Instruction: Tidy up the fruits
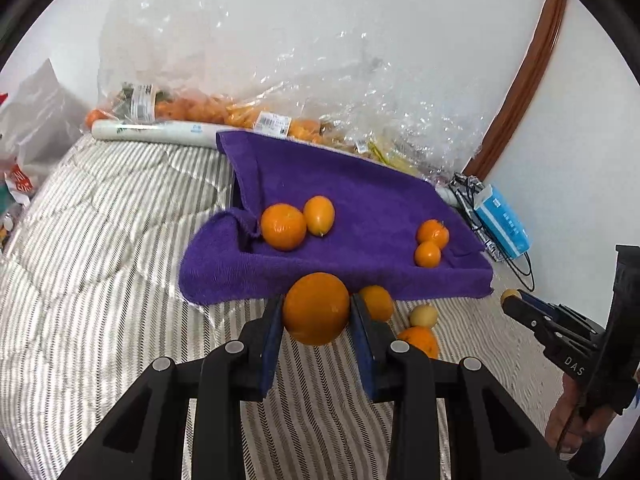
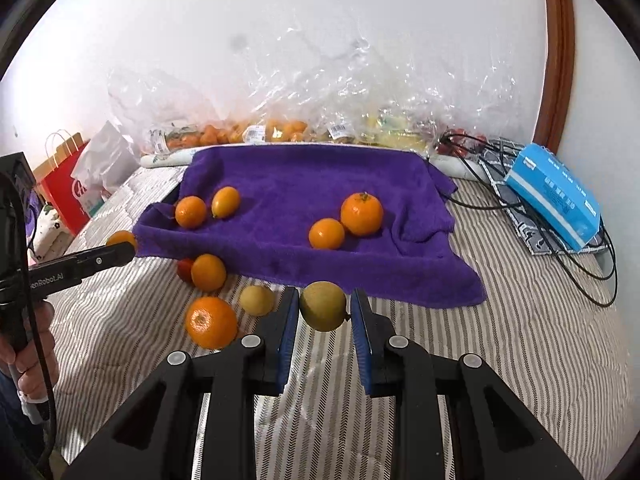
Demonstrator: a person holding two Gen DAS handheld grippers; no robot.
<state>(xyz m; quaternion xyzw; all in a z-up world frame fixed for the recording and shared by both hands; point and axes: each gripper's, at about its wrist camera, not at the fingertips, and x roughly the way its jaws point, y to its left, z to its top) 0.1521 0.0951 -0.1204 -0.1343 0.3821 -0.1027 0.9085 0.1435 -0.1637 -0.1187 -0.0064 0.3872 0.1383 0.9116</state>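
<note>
Fruits lie in groups because someone is sorting them onto the purple towel (image 2: pixel 280 184), which is spread over something raised on the striped bed (image 2: pixel 520 340).

On the towel, at about 10 o'clock in the right view, an orange (image 2: pixel 191 211) sits touching a small oval fruit (image 2: pixel 225 201). At about 2 o'clock, a bigger orange (image 2: pixel 361 214) touches a smaller one (image 2: pixel 326 233). It looks like like goes with like.

The left hand-held gripper (image 1: pixel 316 314) squeezes a big orange (image 1: pixel 316 308) between its blue pads, lifted just in front of the towel's near edge, likely to set it down there.

The right hand-held gripper (image 2: pixel 325 312) holds a yellow-green fruit (image 2: pixel 322 306), also near the towel's edge.

At about 8 o'clock, loose fruits wait on the bed: an orange (image 2: pixel 211 322), a pale yellow one (image 2: pixel 257 300) and another orange (image 2: pixel 208 272).
</note>
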